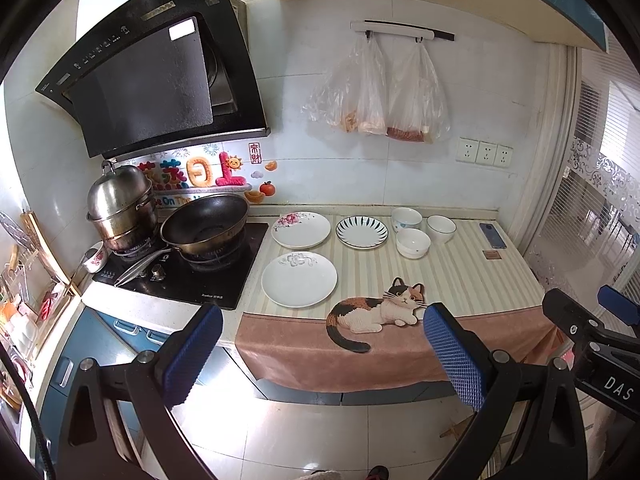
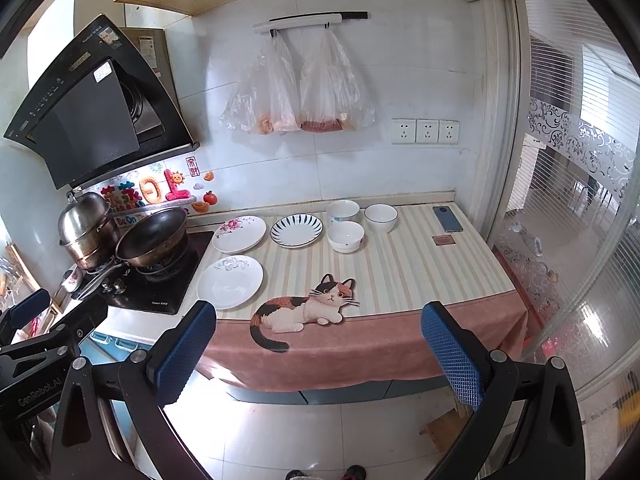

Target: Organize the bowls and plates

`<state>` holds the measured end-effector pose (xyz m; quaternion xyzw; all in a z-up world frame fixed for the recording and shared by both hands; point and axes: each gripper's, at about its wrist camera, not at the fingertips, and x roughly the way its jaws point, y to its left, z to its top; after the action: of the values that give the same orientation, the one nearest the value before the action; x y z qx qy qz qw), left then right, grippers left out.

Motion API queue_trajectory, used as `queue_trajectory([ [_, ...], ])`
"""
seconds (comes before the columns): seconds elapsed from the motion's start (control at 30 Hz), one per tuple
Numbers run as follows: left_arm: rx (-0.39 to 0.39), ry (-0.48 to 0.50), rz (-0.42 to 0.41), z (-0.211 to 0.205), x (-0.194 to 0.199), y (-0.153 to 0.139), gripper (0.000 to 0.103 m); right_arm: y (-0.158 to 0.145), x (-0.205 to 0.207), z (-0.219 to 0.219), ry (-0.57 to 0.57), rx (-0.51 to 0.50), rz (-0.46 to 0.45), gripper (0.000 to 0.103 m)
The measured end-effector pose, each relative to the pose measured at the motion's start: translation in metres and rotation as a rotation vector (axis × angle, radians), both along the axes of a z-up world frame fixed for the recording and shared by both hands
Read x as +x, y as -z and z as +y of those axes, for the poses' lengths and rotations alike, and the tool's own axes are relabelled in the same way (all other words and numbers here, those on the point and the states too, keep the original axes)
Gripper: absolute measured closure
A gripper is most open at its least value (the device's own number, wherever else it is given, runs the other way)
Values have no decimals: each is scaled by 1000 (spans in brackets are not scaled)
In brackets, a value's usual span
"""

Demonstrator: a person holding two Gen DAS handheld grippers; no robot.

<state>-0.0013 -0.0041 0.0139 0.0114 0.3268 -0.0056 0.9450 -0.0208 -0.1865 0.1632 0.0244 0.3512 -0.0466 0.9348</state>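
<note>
Three plates lie on the striped counter cloth (image 1: 460, 276): a white plate with a grey flower (image 1: 299, 278) (image 2: 230, 281) at the front, a pink-flower plate (image 1: 301, 229) (image 2: 239, 233) behind it, and a blue-striped plate (image 1: 361, 232) (image 2: 296, 231) to its right. Three white bowls (image 1: 413, 242) (image 2: 345, 236) cluster further right. My left gripper (image 1: 322, 354) and right gripper (image 2: 318, 354) are both open and empty, held in front of the counter, well short of the dishes.
A black hob (image 1: 188, 276) with a wok (image 1: 205, 222) and a steel steamer pot (image 1: 120, 208) stands left of the plates. A phone (image 1: 493, 235) and a small card (image 1: 491, 255) lie at the counter's right end. Plastic bags (image 1: 376, 92) hang on the wall. Glass door at right.
</note>
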Motion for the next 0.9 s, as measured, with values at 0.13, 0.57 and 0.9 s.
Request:
queue_trajectory([
  [0.13, 0, 0, -2, -1, 0, 0, 0, 0, -2, -4, 1, 2, -1, 0],
  [0.57, -3, 6, -1, -2, -2, -11, 0, -4, -9, -3, 3, 8, 2, 0],
  [0.9, -6, 0, -1, 0, -9, -7, 0, -6, -12, -4, 3, 14, 4, 0],
])
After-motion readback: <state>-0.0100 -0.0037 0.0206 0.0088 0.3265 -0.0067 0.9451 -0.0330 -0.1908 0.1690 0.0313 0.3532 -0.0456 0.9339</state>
